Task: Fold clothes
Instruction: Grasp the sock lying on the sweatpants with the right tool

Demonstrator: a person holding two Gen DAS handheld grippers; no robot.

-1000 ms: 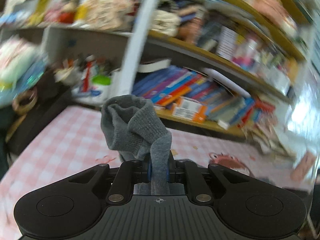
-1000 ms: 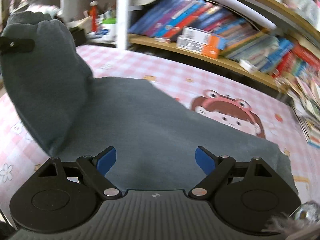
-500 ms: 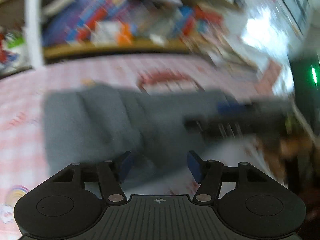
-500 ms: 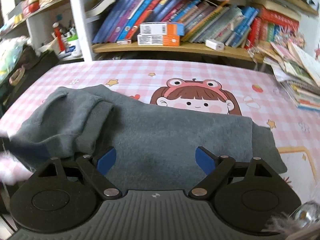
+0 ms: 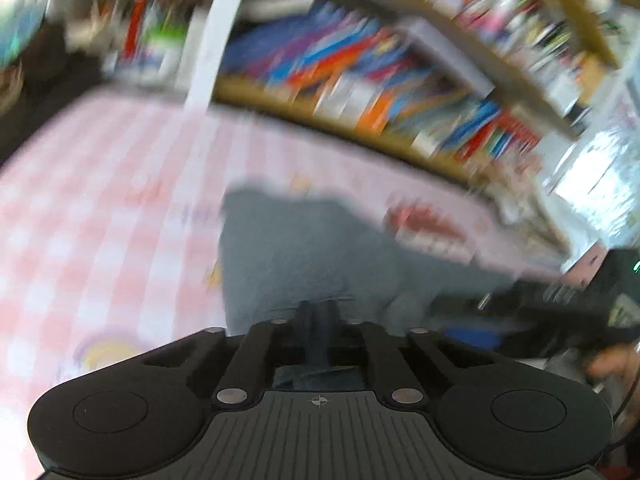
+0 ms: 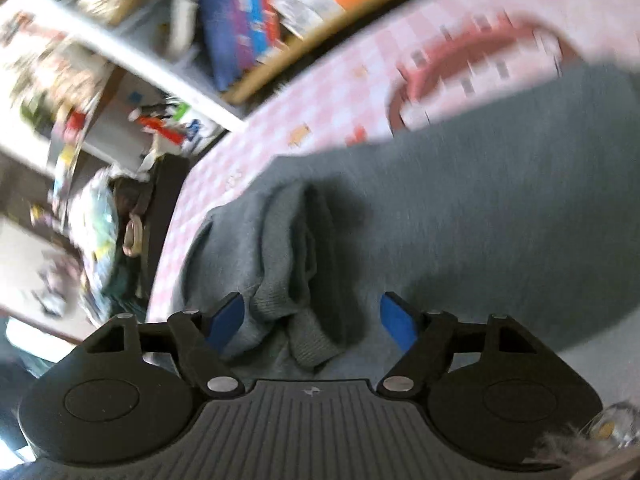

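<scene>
You worked over a pink-and-white checked cloth (image 5: 100,208) that covered the table, printed with a cartoon figure in red (image 6: 472,64) and small stars. Along the far edge ran a wooden bookshelf (image 5: 360,136), its lower shelf crammed with leaning books (image 5: 340,64) in blue, purple, orange and red. A white upright post (image 5: 212,40) split the shelving, and to its left sat a cluttered cubby of bottles and odds and ends (image 5: 140,44). An upper shelf (image 5: 560,12) held more colourful items, all blurred. Bright daylight (image 5: 600,184) flooded in at your far right.
</scene>
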